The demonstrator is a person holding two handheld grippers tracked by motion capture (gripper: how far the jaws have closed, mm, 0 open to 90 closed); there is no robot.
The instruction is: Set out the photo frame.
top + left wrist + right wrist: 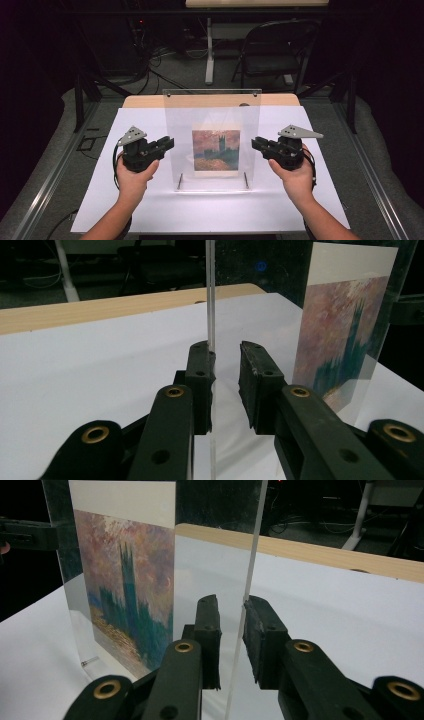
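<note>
Frame (pixel 212 140) upright on desk (pixel 150 210), face toward person. Left hand-held gripper (pixel 167 144) and right hand-held gripper (pixel 256 144) straddle its side edges, unclenched.

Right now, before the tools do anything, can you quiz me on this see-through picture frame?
1. True or false: the clear frame lies flat on the white sheet.
2. What is between the jaws of the left tool? A: the frame's edge. B: a chair leg. C: a pencil.
3. Fill in: seen from above, the right tool straddles the frame's ____ edge.
Key: 1 false, it stands upright. 2 A. 3 right.
</note>
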